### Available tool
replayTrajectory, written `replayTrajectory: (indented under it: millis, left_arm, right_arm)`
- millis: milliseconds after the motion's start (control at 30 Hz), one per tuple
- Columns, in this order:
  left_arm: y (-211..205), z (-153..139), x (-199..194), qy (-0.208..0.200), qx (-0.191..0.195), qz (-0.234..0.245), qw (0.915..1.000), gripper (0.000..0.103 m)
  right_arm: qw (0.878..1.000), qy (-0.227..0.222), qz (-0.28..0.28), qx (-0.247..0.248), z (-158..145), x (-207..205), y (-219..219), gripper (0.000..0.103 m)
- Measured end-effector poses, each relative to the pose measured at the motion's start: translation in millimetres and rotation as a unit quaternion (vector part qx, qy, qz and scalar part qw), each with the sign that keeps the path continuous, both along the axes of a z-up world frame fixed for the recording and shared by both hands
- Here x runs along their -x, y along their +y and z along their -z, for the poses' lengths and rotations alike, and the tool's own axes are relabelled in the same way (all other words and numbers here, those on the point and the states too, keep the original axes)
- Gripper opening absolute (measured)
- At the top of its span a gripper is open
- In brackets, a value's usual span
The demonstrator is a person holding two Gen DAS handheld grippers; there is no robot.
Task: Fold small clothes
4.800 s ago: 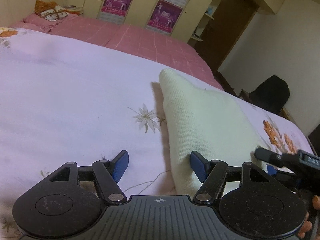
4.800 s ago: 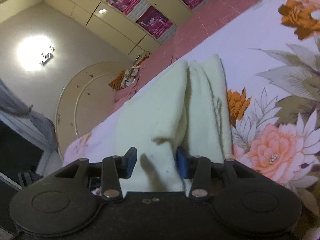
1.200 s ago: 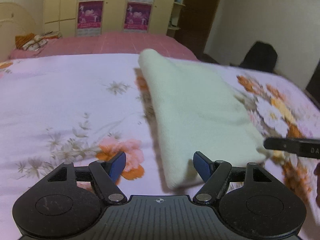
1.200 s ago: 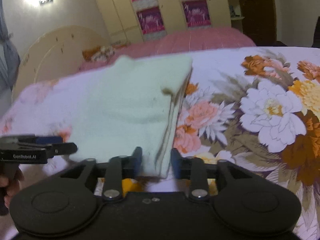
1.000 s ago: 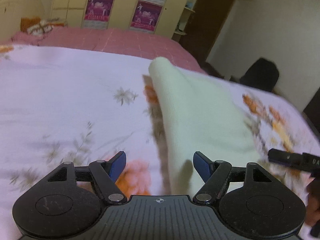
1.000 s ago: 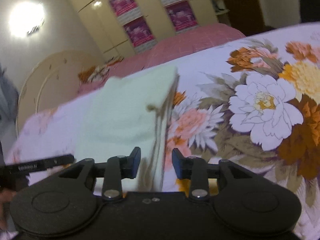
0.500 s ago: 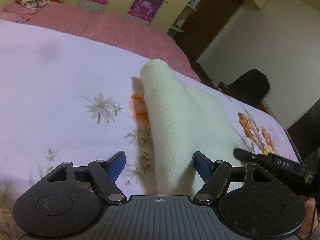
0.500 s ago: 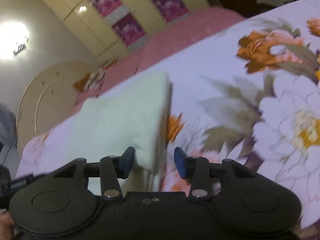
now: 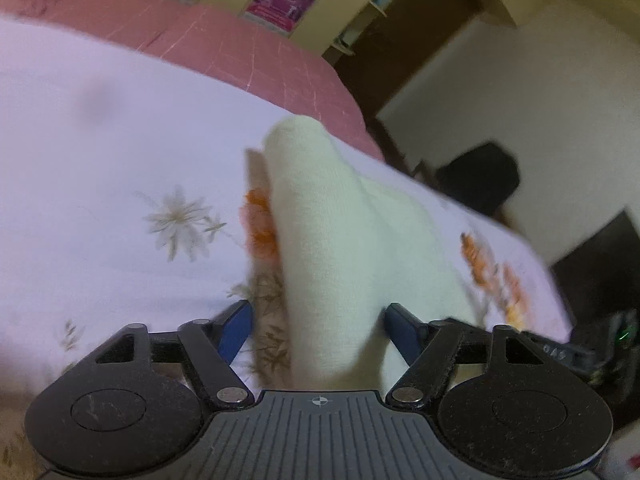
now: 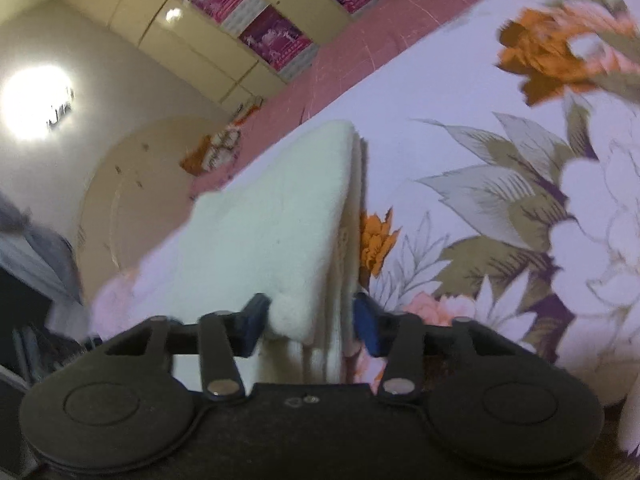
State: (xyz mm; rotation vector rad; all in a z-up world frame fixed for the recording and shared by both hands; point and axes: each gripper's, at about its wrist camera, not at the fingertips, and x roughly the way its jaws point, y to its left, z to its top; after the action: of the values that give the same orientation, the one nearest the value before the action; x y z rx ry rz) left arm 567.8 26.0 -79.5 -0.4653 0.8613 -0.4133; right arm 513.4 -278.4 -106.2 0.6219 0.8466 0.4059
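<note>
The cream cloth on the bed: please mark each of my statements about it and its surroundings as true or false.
1. The cream cloth lies folded on a flowered bedsheet. True.
2. The cloth is dark blue. False: it is cream; only the gripper pads are blue.
3. A near corner of the cloth sits between the fingers of the right gripper. True.
4. The left gripper is far from the cloth. False: the cloth's near end lies between its fingers.
5. Purple posters hang on the wardrobe doors. True.
</note>
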Motion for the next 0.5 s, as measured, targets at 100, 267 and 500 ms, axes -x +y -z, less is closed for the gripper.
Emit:
replayTrajectory:
  millis: [100, 267, 500]
  left_arm:
    - [-26, -10, -2, -0.012, -0.054, 0.011, 0.9984, 0.037]
    - [-48, -36, 15, -0.058, -0.129, 0.022, 0.9897, 0.033]
    - [-30, -80, 45, -0.100, -0.167, 0.013, 0.9807, 0.033]
  right_arm:
    - [0.998, -0.018, -0.002, 0.056, -10, 5, 16, 0.033]
    - [0.983, -0.071, -0.005, 0.170, -41, 28, 54, 0.027]
    - [0.969, -0.124, -0.029, 0.211, -82, 61, 88, 0.026]
